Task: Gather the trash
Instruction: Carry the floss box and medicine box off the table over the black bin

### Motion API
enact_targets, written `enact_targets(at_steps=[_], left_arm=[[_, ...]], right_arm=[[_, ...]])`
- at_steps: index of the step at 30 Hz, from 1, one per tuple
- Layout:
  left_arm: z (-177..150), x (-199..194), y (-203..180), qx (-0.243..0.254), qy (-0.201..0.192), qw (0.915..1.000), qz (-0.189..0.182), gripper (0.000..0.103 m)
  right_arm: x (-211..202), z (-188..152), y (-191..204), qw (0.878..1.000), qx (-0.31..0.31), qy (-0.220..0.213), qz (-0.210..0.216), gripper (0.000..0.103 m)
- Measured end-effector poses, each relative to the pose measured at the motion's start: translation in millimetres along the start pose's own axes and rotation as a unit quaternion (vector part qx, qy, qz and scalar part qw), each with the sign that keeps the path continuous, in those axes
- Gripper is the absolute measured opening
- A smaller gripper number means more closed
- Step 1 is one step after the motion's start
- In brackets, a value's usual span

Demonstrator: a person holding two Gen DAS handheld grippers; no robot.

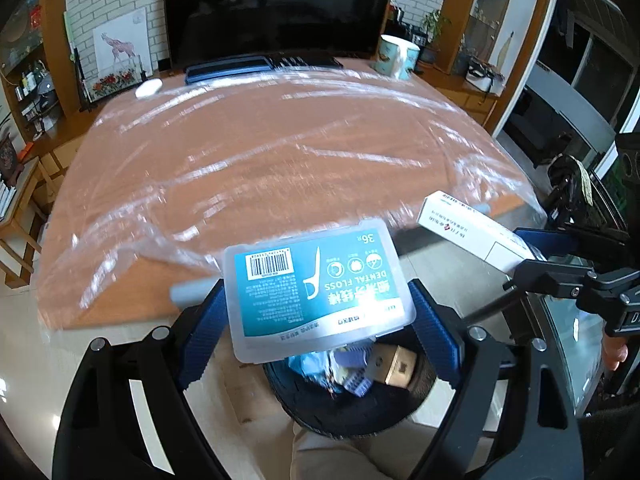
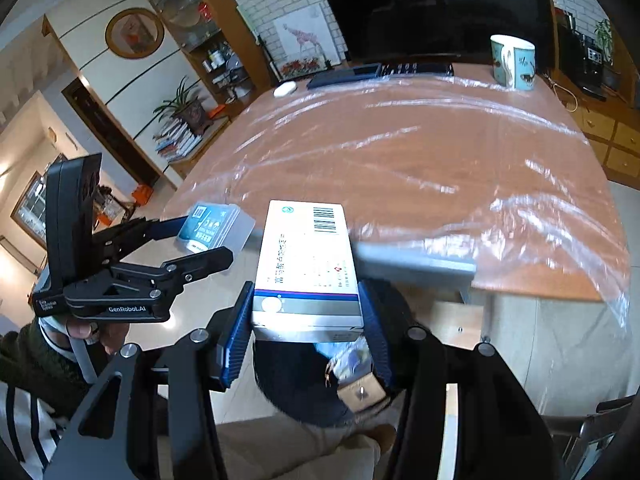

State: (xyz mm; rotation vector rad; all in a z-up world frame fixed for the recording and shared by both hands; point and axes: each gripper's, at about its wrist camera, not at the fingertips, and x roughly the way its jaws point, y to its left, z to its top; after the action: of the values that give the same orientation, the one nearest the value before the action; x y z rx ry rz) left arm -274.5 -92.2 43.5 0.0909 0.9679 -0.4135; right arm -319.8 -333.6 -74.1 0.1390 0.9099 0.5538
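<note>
My left gripper (image 1: 318, 320) is shut on a clear plastic dental floss box (image 1: 318, 284) with a teal label and holds it above a dark round trash bin (image 1: 340, 408) on the floor. The bin holds wrappers and a small tan box. My right gripper (image 2: 306, 320) is shut on a white medicine carton (image 2: 306, 264) with a blue stripe, also over the bin (image 2: 296, 384). In the left wrist view the carton (image 1: 468, 228) shows at the right. In the right wrist view the floss box (image 2: 216, 228) shows at the left.
A wooden table (image 1: 260, 152) under wrinkled clear plastic lies ahead. At its far edge are a mug (image 1: 398, 56), a white mouse (image 1: 148, 88), a dark keyboard (image 1: 264, 65) and a TV (image 1: 276, 4). Shelves and cabinets stand on both sides.
</note>
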Motion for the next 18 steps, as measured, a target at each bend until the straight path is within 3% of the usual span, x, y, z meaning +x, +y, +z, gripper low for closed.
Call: enact_targets(at_steps=[11, 18], left_arm=[[-33, 17, -22, 0.021, 0.043, 0.9988, -0.007, 0.088], [-41, 45, -22, 0.017, 0.076, 0.9969, -0.004, 0.088]], right_arm=[[8, -36, -1, 0.999, -0.002, 0.044, 0.006, 0.051], [36, -45, -8, 0.997, 0.005, 0.071, -0.002, 0.051]])
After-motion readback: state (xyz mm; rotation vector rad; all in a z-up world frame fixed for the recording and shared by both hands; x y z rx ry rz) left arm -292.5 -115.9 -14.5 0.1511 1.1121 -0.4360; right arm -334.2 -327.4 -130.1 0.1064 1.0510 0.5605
